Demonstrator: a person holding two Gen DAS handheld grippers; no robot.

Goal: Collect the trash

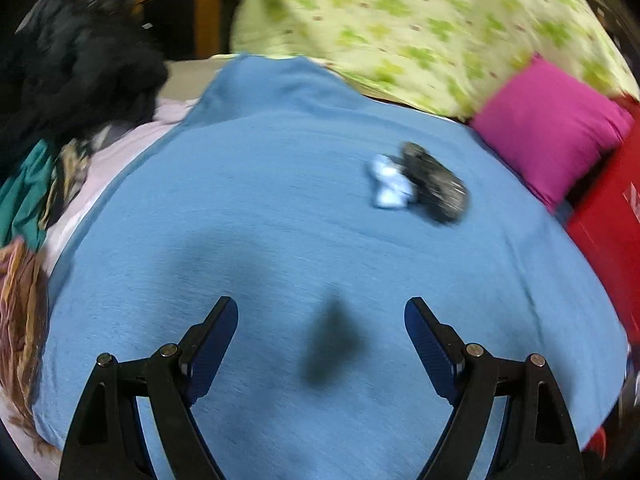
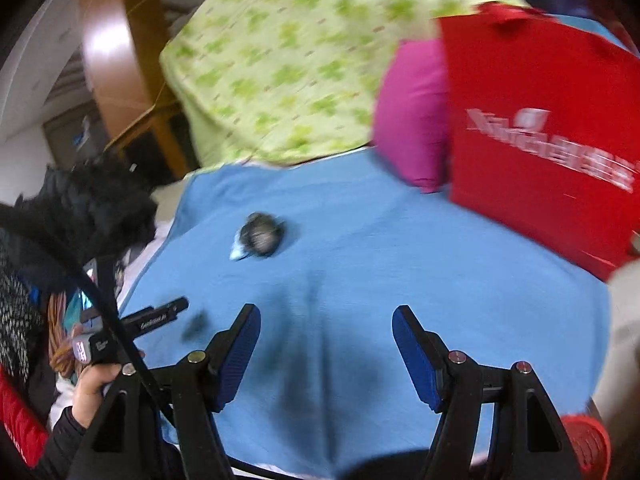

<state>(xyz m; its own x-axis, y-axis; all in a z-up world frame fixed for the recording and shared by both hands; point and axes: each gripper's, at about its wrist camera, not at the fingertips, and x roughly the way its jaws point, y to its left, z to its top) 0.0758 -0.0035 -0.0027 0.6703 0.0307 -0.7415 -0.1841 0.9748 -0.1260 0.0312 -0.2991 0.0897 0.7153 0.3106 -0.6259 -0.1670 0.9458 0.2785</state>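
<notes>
A crumpled white paper wad (image 1: 389,182) lies on the blue blanket (image 1: 280,208) beside a dark crumpled wrapper (image 1: 436,182), touching it. Both show in the right wrist view as a dark lump (image 2: 262,235) with a white scrap (image 2: 239,252) at its left. My left gripper (image 1: 321,320) is open and empty, well short of them and to their left. My right gripper (image 2: 326,328) is open and empty, hovering over the blanket (image 2: 380,260) short of the trash. The left gripper also shows at the right wrist view's left edge (image 2: 160,314).
A red bag (image 2: 540,140) stands at the right with a magenta pillow (image 1: 552,128) beside it. A green patterned quilt (image 1: 400,20) lies behind. Black and coloured clothes (image 1: 72,80) pile up at the left. A red basket rim (image 2: 588,440) is at the lower right.
</notes>
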